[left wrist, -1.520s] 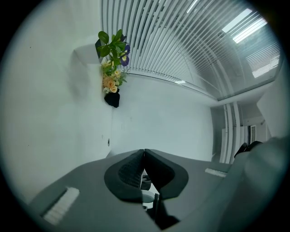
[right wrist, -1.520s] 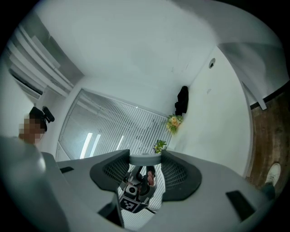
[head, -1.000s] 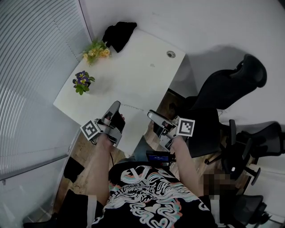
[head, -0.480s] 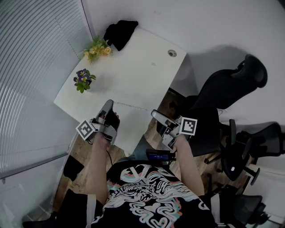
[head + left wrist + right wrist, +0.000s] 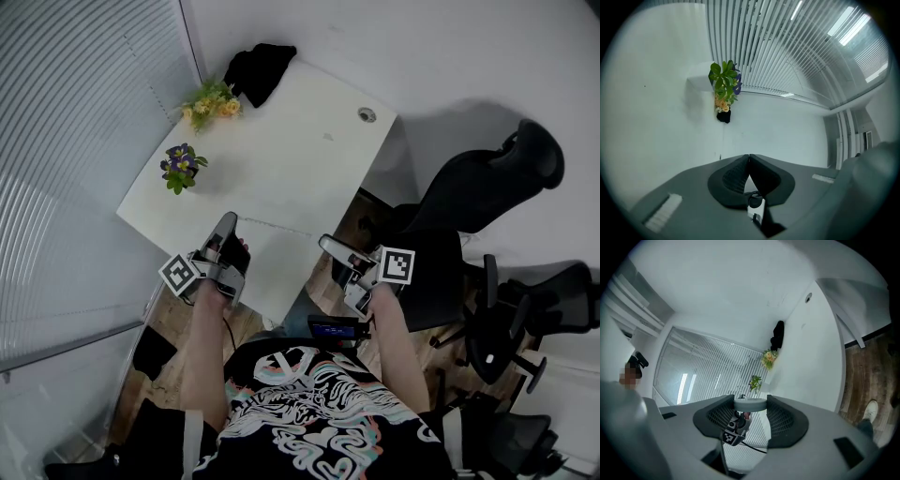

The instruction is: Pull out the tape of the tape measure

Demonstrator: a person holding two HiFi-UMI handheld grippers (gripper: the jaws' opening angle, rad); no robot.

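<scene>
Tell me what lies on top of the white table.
A yellow-flowered plant, a purple-flowered plant and a black bundle at the far corner. The left gripper hides part of the table at its near edge.

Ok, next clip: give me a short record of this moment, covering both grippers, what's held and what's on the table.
left gripper: jaws shut tip to tip, nothing seen between them
right gripper: shut on a round grey case
tape: cannot tell whether any is pulled out
table: white; yellow flowers, purple flowers, black bundle at far corner
beside table: black office chairs
</scene>
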